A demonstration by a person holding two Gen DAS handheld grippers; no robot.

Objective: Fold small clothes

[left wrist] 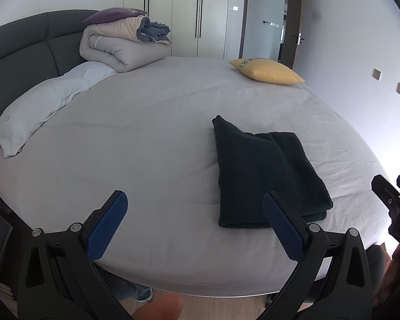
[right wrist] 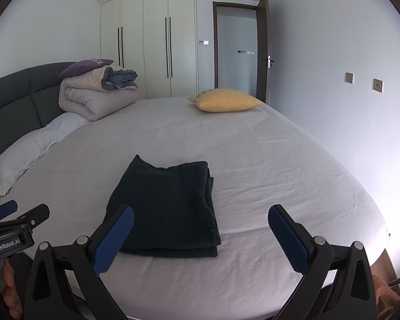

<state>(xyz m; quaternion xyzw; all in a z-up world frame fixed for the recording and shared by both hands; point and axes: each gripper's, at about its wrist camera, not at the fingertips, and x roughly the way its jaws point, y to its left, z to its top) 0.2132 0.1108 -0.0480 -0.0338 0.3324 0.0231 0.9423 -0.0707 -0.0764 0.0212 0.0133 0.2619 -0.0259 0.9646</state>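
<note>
Folded dark garment (left wrist: pixel 266 170) on the bed's pale sheet (left wrist: pixel 146 133)

It is a very dark, almost black piece with a greenish cast and a nubby, towel-like surface, folded into a rough rectangle of several stacked layers. The layer edges show along its near end and along the right side, where they sit slightly uneven. One far corner sticks out as a small peak beyond the otherwise straight far edge. It lies flat on the sheet (right wrist: pixel 253 160), in the near half of the bed, close to the near edge, skewed a little to that edge; in the right wrist view the garment (right wrist: pixel 165 208) sits left of centre.
</note>
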